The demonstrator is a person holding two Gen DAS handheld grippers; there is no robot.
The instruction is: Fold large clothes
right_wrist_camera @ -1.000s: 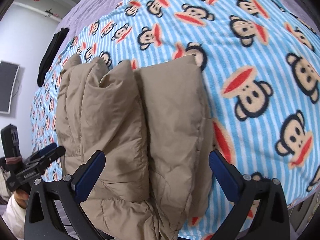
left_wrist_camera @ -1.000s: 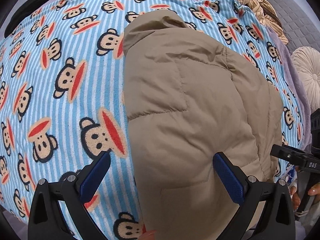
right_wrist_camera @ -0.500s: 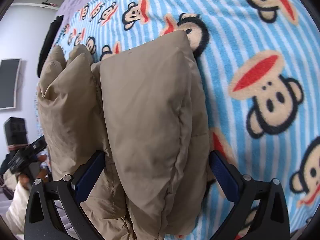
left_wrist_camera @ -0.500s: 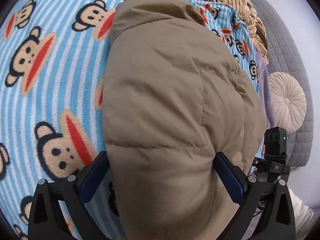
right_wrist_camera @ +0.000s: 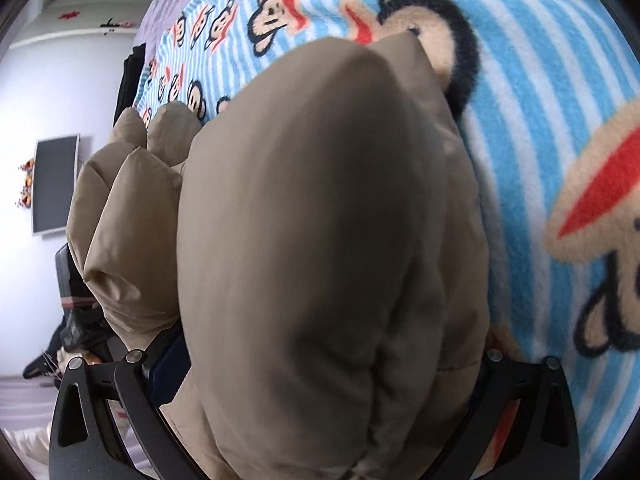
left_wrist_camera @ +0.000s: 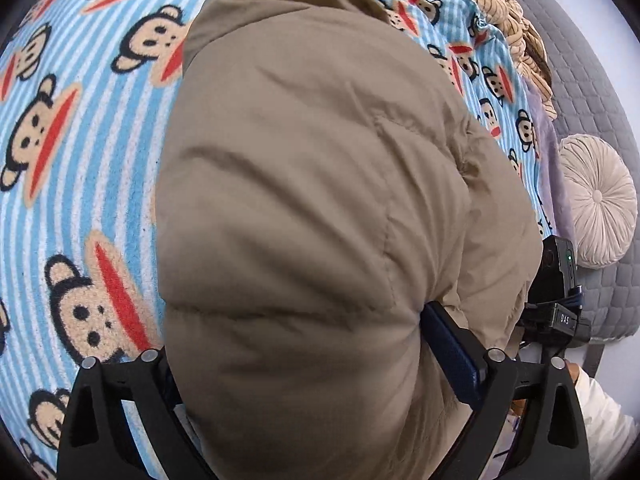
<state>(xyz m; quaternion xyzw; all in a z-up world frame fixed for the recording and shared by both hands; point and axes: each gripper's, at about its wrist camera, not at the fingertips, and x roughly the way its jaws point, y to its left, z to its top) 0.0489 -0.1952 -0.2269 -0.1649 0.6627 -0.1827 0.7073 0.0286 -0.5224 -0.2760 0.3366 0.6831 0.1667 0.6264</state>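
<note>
No containers seen. Tan puffer jacket point(left_wrist_camera: 312, 216) lies folded on monkey-print blanket point(left_wrist_camera: 80, 168), bulging between both pairs of fingers. My left gripper point(left_wrist_camera: 304, 344), angled steeply down, is closing around it; my right gripper point(right_wrist_camera: 328, 352): cannot tell whether it pinches

Tan puffy jacket point(left_wrist_camera: 312, 216) lies folded on the monkey-print blanket point(left_wrist_camera: 80, 168).

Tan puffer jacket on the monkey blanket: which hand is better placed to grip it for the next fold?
Left, probably: the left gripper is closing around the jacket, one pad denting fabric. The right gripper straddles it too, grip unclear.
</note>
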